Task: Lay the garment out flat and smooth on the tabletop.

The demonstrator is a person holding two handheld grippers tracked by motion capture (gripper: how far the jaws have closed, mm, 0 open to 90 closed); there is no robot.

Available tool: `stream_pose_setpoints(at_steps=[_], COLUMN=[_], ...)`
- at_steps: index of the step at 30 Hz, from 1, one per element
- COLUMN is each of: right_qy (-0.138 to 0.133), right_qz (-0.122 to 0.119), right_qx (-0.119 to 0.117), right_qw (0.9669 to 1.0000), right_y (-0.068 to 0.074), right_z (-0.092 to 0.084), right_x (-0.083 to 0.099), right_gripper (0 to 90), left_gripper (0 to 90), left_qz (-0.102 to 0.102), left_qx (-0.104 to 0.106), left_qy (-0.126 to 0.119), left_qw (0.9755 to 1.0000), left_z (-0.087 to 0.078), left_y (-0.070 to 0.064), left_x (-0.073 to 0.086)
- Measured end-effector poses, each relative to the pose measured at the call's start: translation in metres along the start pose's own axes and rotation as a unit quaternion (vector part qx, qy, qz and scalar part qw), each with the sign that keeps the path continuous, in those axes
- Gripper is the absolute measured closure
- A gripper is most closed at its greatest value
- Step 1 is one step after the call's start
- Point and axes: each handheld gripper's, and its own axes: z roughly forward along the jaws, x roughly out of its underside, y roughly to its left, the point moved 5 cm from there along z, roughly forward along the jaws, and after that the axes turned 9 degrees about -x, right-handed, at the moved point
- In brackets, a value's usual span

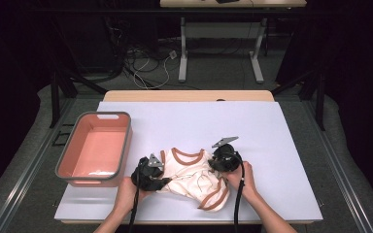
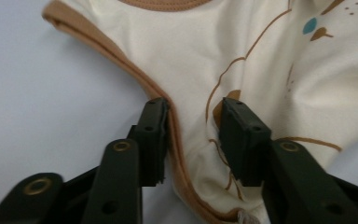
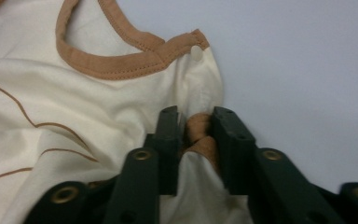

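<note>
1. A small cream baby garment (image 1: 189, 175) with brown binding lies crumpled on the white desk (image 1: 272, 145), near the desk's front edge and about midway along it. A pink basin (image 1: 68, 162) stands at the desk's left edge, apart from the garment.

2. The left hand-held gripper (image 2: 193, 135) sits over the garment's left side. Its jaws straddle the brown-bound edge and a strip of cream cloth, with a gap showing between the pads and the fabric, so they read as spread around the cloth rather than pinching it.

3. The right hand-held gripper (image 3: 195, 144) is at the garment's right shoulder, just below the snap on the neck binding (image 3: 121, 63). Its jaws are drawn close and pinch a bunched fold of brown trim.

4. Handling, as a judgement: the garment is light, thin and wholly limp. It will sag, fold and drag on the desk rather than hold any shape, and a single layer could slip from a loose pinch.

5. Best hold: the brown binding at shoulders or armholes. It is thicker, stitched and gives the pads more to bite than plain cloth. Taking both sides at matching points should let the garment hang flat.
</note>
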Motion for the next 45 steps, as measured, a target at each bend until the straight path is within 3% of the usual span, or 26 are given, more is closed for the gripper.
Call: stream_pose_setpoints(at_steps=[3,7,12,15,20,22,25,28,32,34,36,40,45], right_qy=[0.001,0.008,0.001,-0.001,0.045,0.038,0.001,-0.034,-0.056,-0.067,-0.066,-0.051,-0.045], right_qz=[0.0,-0.014,-0.034,-0.047,-0.036,-0.018,0.023,0.053,0.074,0.086,0.083,0.068,0.068], right_qx=[-0.003,0.015,0.05,0.058,0.018,0.002,-0.014,-0.019,-0.015,-0.013,-0.005,0.023,0.036], right_qw=[1.0,0.9998,0.9982,0.9972,0.9982,0.9991,0.9996,0.9978,0.9956,0.994,0.9943,0.9961,0.996], right_y=[-0.002,-0.004,-0.007,-0.004,0.001,0.001,-0.001,-0.004,-0.003,-0.003,0.0,0.005,0.006], right_z=[-0.001,-0.006,-0.022,-0.026,-0.014,-0.017,-0.026,-0.029,-0.028,-0.024,-0.02,-0.011,-0.003], right_x=[0.001,0.002,0.002,0.001,0.008,0.007,0.002,-0.001,-0.004,-0.005,-0.007,-0.012,-0.017], right_gripper=[84.2,86.4,86.5,85.5,67.4,60.9,53.8,49.7,48.1,48.1,48.0,47.5,47.3], left_gripper=[73.9,82.9,84.4,84.3,84.0,83.6,80.4,70.9,52.3,49.8,45.2,44.5,42.6], left_qz=[0.004,0.011,0.016,0.025,0.021,0.015,0.008,0.002,-0.022,-0.034,-0.044,-0.057,-0.08], left_qx=[0.008,0.013,0.016,0.011,0.019,0.022,0.023,0.013,-0.015,-0.026,-0.031,-0.053,-0.083], left_qy=[-0.003,-0.003,-0.004,-0.004,0.006,0.008,0.008,-0.006,-0.028,-0.037,-0.038,-0.037,-0.03], left_qw=[1.0,0.9998,0.9997,0.9996,0.9996,0.9996,0.9997,0.9999,0.9993,0.9984,0.9978,0.9963,0.9928], left_z=[0.0,-0.001,-0.003,-0.006,-0.009,-0.01,-0.011,-0.012,-0.015,-0.015,-0.013,-0.006,0.008], left_y=[-0.002,-0.004,-0.004,-0.004,-0.001,0.0,0.001,0.002,0.007,0.007,0.007,0.01,0.02], left_x=[0.0,0.0,0.001,0.0,0.005,0.008,0.01,0.008,0.002,-0.001,-0.006,-0.016,-0.031])
